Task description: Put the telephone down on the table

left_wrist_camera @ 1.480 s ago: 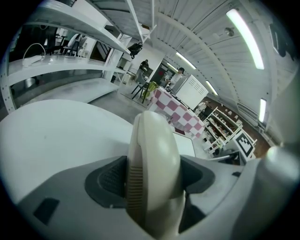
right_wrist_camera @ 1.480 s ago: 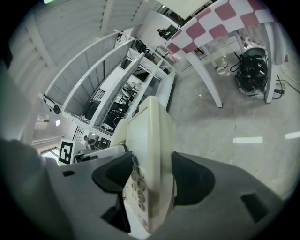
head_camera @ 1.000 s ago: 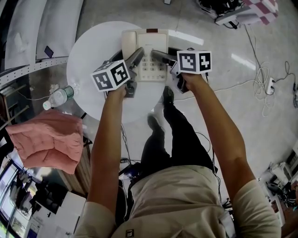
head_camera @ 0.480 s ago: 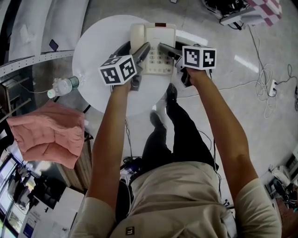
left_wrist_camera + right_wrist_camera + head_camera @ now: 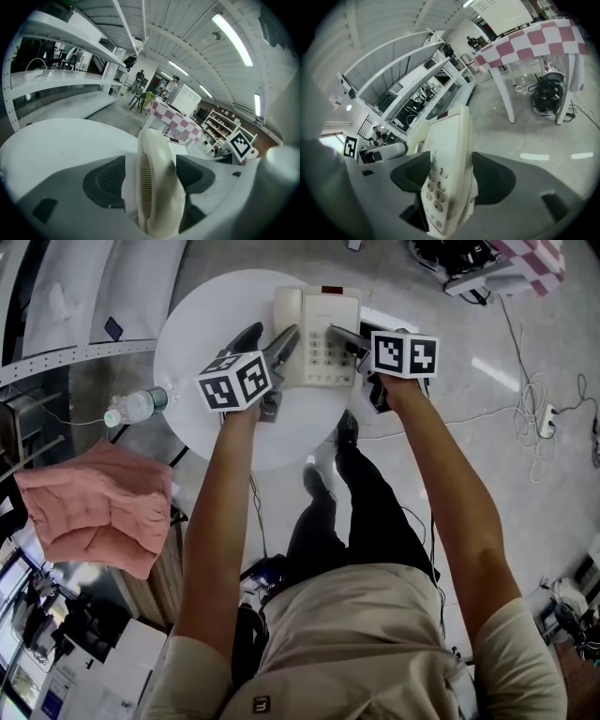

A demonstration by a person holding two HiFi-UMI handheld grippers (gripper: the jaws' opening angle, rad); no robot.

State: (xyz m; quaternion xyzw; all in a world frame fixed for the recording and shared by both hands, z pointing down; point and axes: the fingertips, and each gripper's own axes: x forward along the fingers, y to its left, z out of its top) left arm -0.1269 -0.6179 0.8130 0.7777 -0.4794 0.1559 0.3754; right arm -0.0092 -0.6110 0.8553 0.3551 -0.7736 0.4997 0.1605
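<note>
One telephone [image 5: 317,334], key [image 5: 440,173] "3", in left claw [image 5: 153,178], right claw [image 5: 449,176].

Cream plastic on the phone [image 5: 316,334], smooth, faint sheen. The table [image 5: 202,324] beneath: white, matt. Left of the table, a clear plastic bottle [image 5: 136,407] and soft pink cloth [image 5: 94,512]. Glossy floor [image 5: 469,399].

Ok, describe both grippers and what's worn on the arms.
The left gripper and right gripper match: grey jaws with dark textured pads, each carrying a white cube with black square markers. The arms are bare below short beige sleeves.
</note>
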